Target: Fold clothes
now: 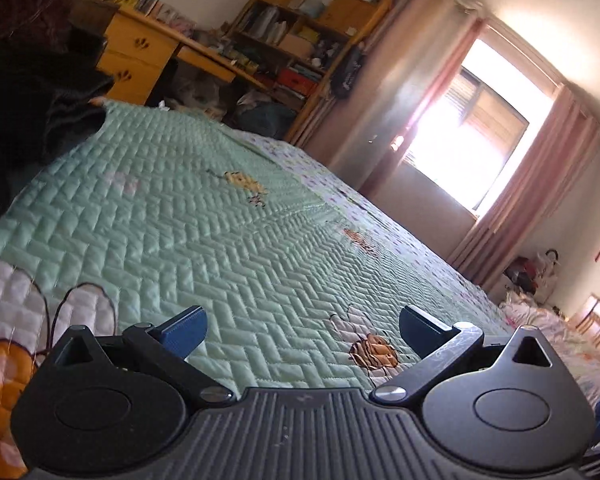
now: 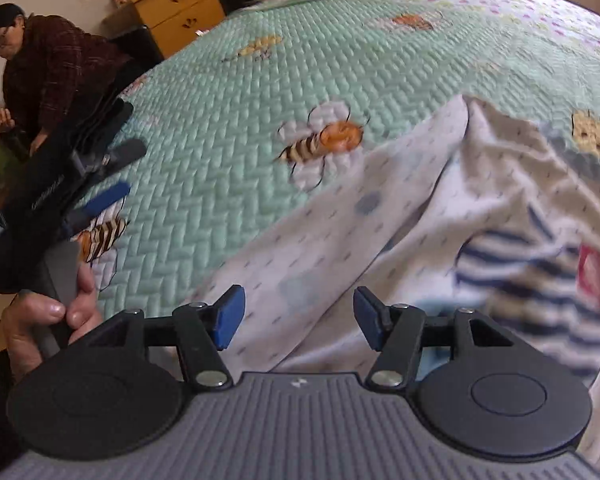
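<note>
Jaws apart over green quilted bedspread (image 1: 228,240), wooden desk (image 1: 148,52), pink curtains (image 1: 540,184)

Bedroom with pale walls. Bed under a mint-green quilted bedspread (image 1: 204,216) stitched with bees. Beyond it, a yellow wooden desk (image 1: 140,52) with drawers and a cluttered bookshelf (image 1: 300,28). Bright daylight through a window (image 1: 472,140) framed by pink curtains (image 1: 540,184).

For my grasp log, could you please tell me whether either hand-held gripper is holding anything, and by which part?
Nothing is held: the left hand-held gripper and right hand-held gripper are both open.
</note>
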`<state>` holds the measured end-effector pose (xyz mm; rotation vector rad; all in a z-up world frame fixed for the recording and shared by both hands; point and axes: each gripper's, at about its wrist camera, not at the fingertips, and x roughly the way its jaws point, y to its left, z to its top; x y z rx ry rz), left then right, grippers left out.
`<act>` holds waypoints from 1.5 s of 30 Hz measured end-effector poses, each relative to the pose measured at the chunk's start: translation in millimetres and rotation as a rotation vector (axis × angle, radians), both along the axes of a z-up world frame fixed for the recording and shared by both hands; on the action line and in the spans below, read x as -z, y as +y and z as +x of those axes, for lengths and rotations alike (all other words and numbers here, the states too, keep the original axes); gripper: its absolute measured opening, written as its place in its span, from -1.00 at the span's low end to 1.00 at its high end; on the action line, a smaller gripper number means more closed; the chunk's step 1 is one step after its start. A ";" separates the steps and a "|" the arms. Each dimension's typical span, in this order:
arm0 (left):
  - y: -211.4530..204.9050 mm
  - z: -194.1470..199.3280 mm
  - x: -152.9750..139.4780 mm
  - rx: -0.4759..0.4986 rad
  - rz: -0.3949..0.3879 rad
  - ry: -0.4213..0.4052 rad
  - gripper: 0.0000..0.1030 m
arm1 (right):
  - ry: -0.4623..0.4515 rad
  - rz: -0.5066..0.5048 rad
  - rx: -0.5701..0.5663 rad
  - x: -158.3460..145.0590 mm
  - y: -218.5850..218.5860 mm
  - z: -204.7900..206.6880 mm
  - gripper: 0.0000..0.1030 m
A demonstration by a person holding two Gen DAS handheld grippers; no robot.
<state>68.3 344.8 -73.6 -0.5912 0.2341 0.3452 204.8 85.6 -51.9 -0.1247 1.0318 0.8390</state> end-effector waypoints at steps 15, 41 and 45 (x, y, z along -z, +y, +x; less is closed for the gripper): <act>-11.6 -5.9 -5.9 -0.048 0.153 0.049 0.98 | -0.038 -0.047 0.006 -1.3 54.2 -20.2 -0.93; -15.6 -29.0 -14.1 -0.168 0.212 0.004 0.98 | -0.183 0.184 0.451 -40.9 -84.9 1.0 0.30; -44.9 -18.2 -16.5 -0.098 0.303 0.006 0.98 | -0.167 0.099 0.731 -5.8 -217.3 -59.0 0.30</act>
